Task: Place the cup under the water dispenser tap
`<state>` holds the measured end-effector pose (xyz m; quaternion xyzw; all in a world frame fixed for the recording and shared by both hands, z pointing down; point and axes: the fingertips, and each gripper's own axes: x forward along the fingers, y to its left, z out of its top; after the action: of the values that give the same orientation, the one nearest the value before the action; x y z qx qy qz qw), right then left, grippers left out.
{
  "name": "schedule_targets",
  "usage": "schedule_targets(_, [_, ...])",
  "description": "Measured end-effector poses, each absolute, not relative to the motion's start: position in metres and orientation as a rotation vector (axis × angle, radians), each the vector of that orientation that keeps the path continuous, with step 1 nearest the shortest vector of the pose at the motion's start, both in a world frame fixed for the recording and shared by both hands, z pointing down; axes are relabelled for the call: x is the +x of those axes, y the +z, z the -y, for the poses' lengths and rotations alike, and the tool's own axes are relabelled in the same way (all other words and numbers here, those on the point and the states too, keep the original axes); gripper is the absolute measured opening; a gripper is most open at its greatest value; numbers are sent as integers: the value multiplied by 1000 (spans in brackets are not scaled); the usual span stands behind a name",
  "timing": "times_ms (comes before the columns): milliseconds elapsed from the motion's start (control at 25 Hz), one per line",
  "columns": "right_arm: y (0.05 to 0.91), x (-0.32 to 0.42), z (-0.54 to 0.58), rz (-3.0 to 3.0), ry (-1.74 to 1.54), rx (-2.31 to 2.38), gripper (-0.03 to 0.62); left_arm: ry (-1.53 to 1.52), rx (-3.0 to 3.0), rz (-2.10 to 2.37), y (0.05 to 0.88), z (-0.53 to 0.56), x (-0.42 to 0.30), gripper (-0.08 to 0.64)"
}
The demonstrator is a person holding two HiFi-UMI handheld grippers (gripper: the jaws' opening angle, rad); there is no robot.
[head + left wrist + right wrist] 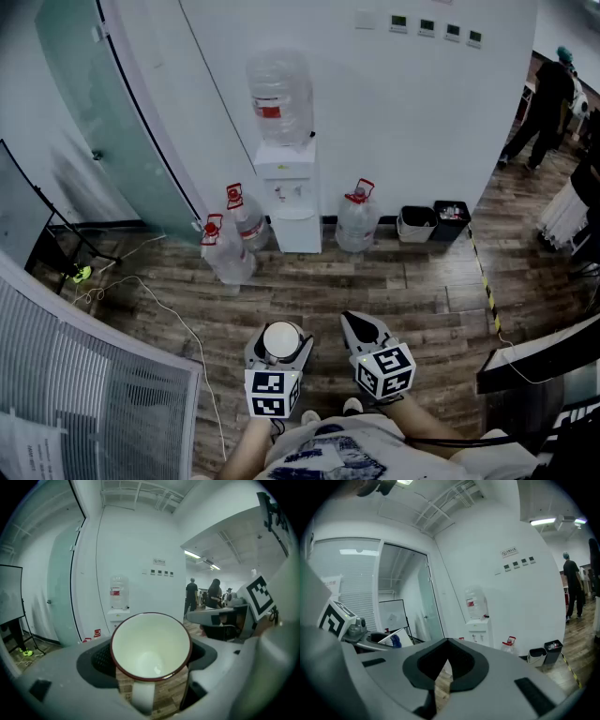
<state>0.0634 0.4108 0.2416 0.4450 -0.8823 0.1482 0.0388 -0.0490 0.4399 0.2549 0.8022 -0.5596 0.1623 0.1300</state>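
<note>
Pretty simple one: a white, red-rimmed mug (151, 644) is clamped by the left gripper (151, 663), fingers spread wide around it, handle turned back from the fingertips. The right gripper (446, 641) is kept closed on nothing, fingers together. The water dispenser (286, 192) is seen well beyond both sets of fingertips.

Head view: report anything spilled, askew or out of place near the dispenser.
Nothing is spilled or damaged. The dispenser stands upright with three spare bottles on the floor beside it. Only a loose white cable trails across the floor at left.
</note>
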Motion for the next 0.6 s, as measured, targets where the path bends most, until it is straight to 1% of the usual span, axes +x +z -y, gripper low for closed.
schedule_targets(600, [251, 104, -400, 2721, 457, 1326, 18, 468, 2293, 1664, 265, -430, -13, 446])
